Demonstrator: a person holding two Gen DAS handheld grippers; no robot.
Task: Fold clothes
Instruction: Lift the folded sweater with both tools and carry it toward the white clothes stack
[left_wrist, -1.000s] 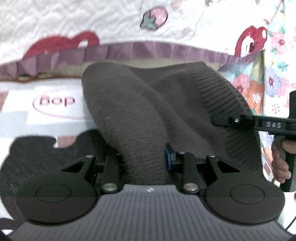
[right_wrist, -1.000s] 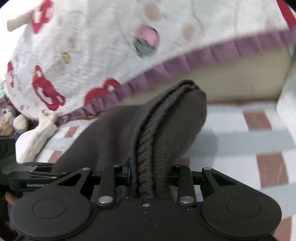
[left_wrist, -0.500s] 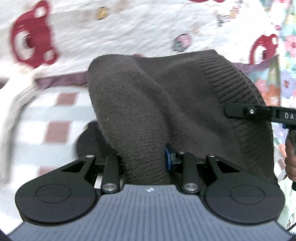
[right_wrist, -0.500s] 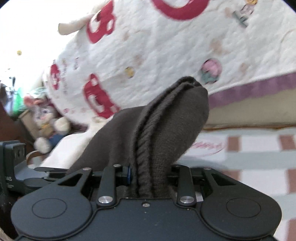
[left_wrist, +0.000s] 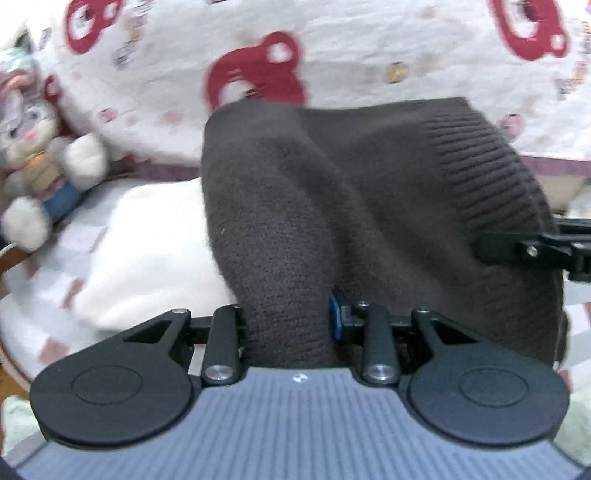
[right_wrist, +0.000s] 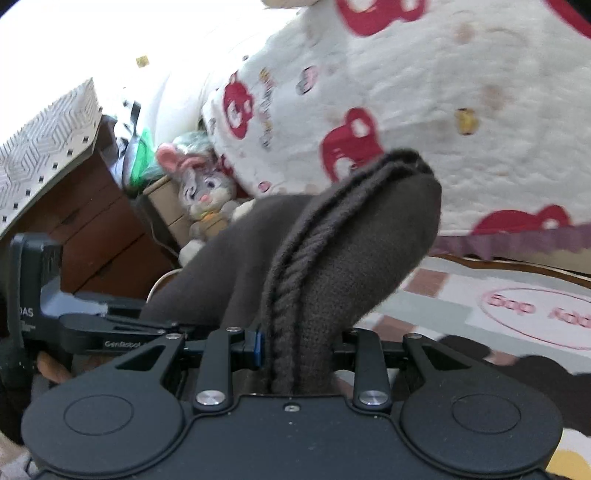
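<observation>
A dark brown knitted sweater (left_wrist: 351, 192) hangs folded between both grippers, lifted off the bed. My left gripper (left_wrist: 288, 321) is shut on a thick bunch of its plain knit. The ribbed hem lies to the right, where the other gripper's finger (left_wrist: 535, 251) reaches in. In the right wrist view my right gripper (right_wrist: 295, 347) is shut on the sweater (right_wrist: 351, 240) at a cabled, layered edge that stands up above the jaws. The left gripper's body (right_wrist: 92, 332) shows at the left, with fingers of the person's hand below it.
A white quilt with red bear prints (left_wrist: 332, 55) is piled behind. A white folded garment (left_wrist: 147, 251) lies on the checked bedsheet (right_wrist: 480, 295) at left. A plush rabbit (right_wrist: 203, 195) sits by a wooden bedside cabinet (right_wrist: 92, 229). A dark shadow falls on the sheet (right_wrist: 517, 380).
Both grippers have swung left and risen with the sweater held. The view now takes in the plush rabbit, the white garment and the cabinet; the sweater has left the sheet.
</observation>
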